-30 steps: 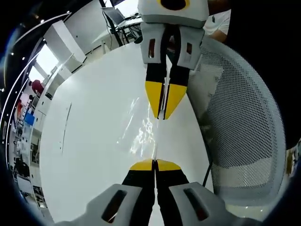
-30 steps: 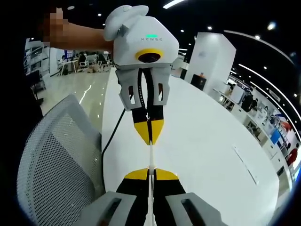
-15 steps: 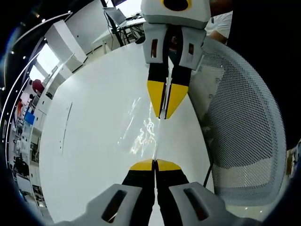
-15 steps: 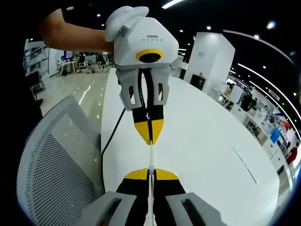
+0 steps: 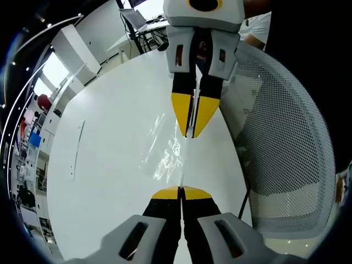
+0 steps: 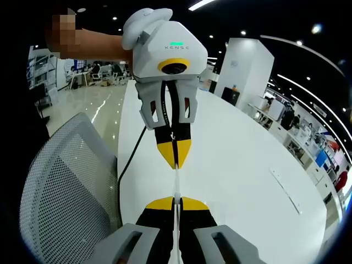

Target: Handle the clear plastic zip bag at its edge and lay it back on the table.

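1. Two grippers, left gripper [image 5: 181,192] & right gripper [image 6: 175,203], jaws clenched on opposite edges of the zip bag [image 5: 168,151], held taut above the surface [image 5: 110,165].
2. Risk, we judge: uneven lowering or pulling apart slips the thin film out, so it drops crumpled or off the chair [image 5: 286,148] side.

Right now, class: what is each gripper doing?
Left gripper: shut on the zip bag's edge.
Right gripper: shut on the same bag's opposite edge.

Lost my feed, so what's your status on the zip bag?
Left hand-held gripper and right hand-held gripper both shut on zip bag, stretched between them above white table. Mesh chair alongside.
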### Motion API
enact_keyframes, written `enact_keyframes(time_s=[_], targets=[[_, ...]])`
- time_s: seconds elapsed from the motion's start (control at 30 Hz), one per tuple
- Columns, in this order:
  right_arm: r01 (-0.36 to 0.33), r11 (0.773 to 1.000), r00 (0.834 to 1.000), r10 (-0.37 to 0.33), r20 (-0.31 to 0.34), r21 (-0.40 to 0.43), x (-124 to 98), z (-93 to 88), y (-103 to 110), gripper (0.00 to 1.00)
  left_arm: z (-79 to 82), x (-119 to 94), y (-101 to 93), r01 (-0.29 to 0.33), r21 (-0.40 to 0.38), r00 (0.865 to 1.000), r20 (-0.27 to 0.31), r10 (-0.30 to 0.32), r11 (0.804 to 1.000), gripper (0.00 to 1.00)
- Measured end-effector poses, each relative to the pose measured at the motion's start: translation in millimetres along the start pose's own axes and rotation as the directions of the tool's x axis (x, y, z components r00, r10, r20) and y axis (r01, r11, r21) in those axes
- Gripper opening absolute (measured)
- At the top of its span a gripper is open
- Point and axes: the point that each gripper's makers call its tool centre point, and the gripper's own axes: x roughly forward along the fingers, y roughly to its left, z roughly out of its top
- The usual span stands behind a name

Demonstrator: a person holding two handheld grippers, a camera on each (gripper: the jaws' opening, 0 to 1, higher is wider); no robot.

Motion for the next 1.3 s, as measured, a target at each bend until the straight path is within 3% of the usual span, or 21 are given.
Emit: enact_keyframes(time_s=[1.3], targets=[[0.013,1.000,1.000,-0.013,0.008,0.018,-2.6,-2.7,-2.1,0.00,-3.1,-2.5,4.0,-0.009,-0.022,1.000,-0.001,0.009,1.000,0.00]])
